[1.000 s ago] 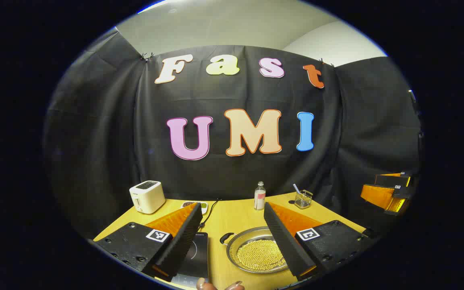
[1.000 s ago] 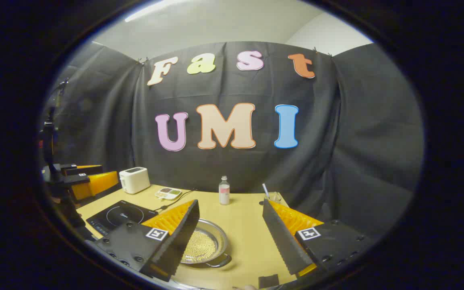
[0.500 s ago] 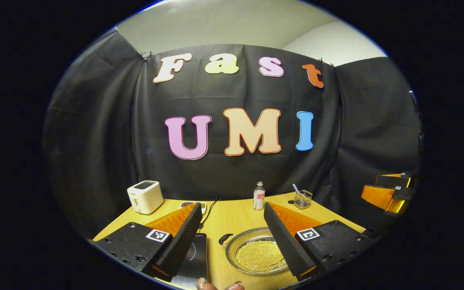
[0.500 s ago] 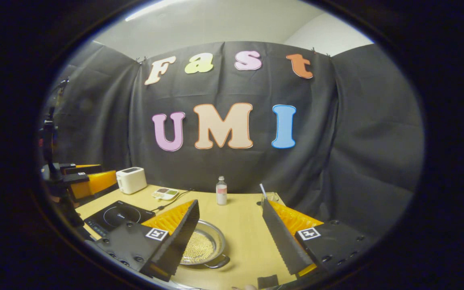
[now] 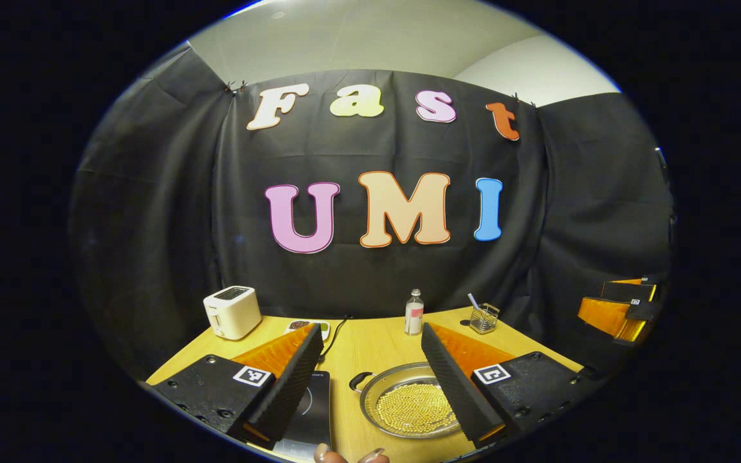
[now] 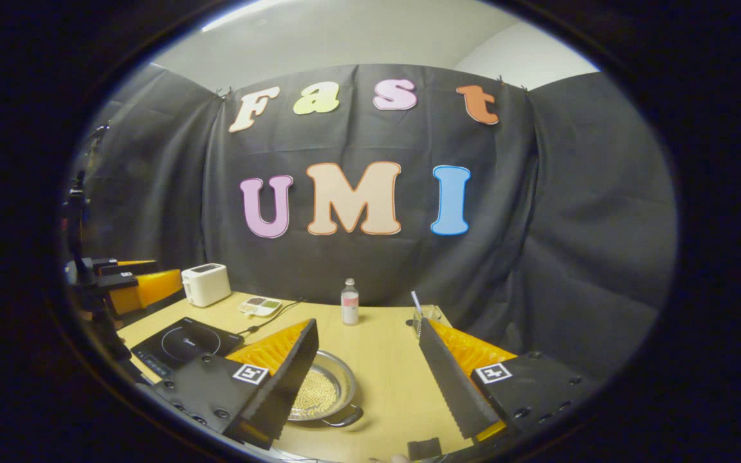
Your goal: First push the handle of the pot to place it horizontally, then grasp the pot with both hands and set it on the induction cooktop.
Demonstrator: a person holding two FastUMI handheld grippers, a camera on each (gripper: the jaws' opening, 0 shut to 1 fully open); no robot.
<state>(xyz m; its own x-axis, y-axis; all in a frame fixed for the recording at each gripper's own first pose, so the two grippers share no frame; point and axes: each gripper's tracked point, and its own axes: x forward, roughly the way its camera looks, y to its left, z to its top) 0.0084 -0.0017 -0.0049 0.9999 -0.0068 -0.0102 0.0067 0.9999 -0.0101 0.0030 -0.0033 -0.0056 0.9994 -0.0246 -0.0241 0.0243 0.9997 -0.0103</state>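
In the left gripper view, the left gripper (image 5: 368,376) hung spread above the wooden surface (image 5: 370,344); the round metal pot (image 5: 409,407), full of small golden beads, lay between its fingers, beside the glossy flat induction cooktop (image 5: 309,411). In the right gripper view, the right gripper (image 6: 365,373) was likewise spread, the pot (image 6: 325,393) showed its near looped handle (image 6: 343,419), and the cooktop (image 6: 181,344) lay well apart.

Black screw-studded mounts, square tag markers

left gripper view: above table's (image 5: 370,347) near edge, facing wall | right gripper view: same, farther right | shared: pot (image 5: 409,405) (image 6: 325,392) (mid-table)
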